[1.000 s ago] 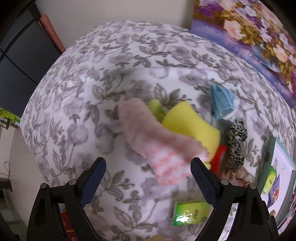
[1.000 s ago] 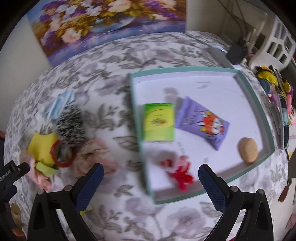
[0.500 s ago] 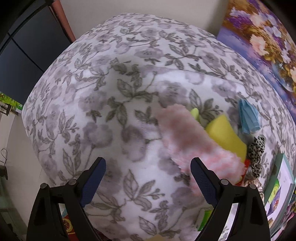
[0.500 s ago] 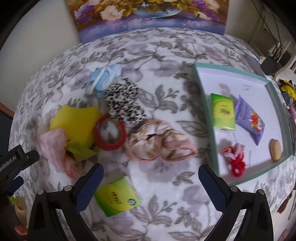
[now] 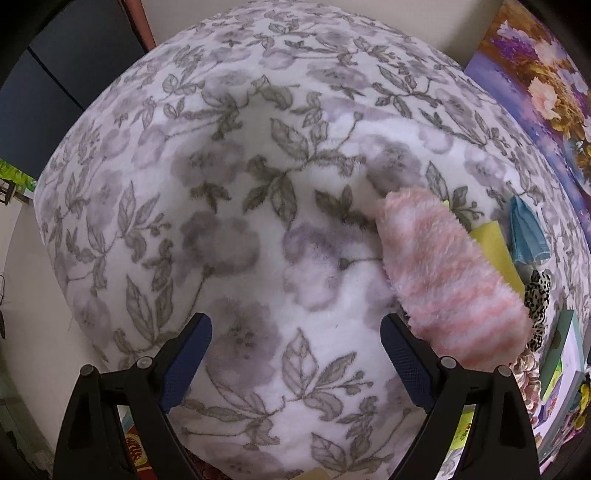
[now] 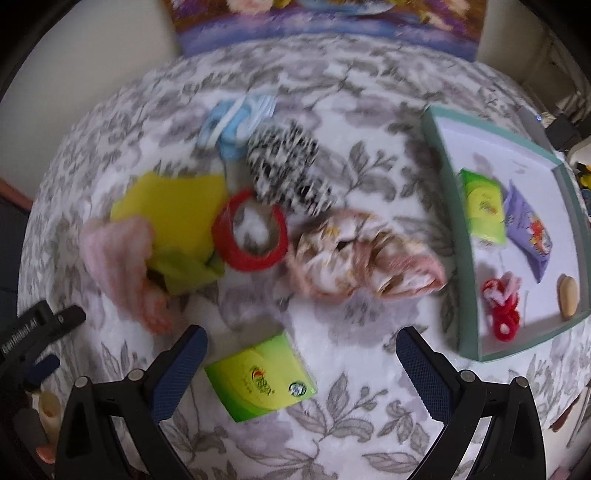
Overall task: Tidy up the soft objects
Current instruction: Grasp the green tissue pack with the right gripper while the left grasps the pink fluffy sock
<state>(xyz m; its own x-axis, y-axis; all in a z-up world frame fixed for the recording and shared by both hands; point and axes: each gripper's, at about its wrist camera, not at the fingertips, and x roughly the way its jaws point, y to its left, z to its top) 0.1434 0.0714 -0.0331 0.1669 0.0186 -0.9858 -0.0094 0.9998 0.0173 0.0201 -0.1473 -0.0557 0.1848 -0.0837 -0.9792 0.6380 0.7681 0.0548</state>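
Note:
My left gripper (image 5: pixel 295 339) is open over bare floral cloth, with a fuzzy pink striped sock (image 5: pixel 443 273) just past its right finger. In the right wrist view that pink sock (image 6: pixel 118 254) lies at the left of a loose pile: a yellow sponge (image 6: pixel 173 210), a red ring (image 6: pixel 250 232), a leopard-print scrunchie (image 6: pixel 288 166), a pale blue mask (image 6: pixel 236 122) and a pink floral scrunchie (image 6: pixel 354 254). My right gripper (image 6: pixel 301 354) is open above a green tissue pack (image 6: pixel 260 376). The teal tray (image 6: pixel 465 347) at right holds a green pack, a purple packet, a red scrunchie and a beige piece.
A floral fleece cloth (image 5: pixel 229 192) covers the table, whose left edge drops off in the left wrist view. A flower painting (image 6: pixel 325 33) leans on the wall at the back. Dark furniture (image 5: pixel 55 85) stands beyond the far left edge.
My left gripper swung left, so the pink sock slid from centre to the right of its view. My right gripper swung left from the tray to the pile and the green tissue pack.

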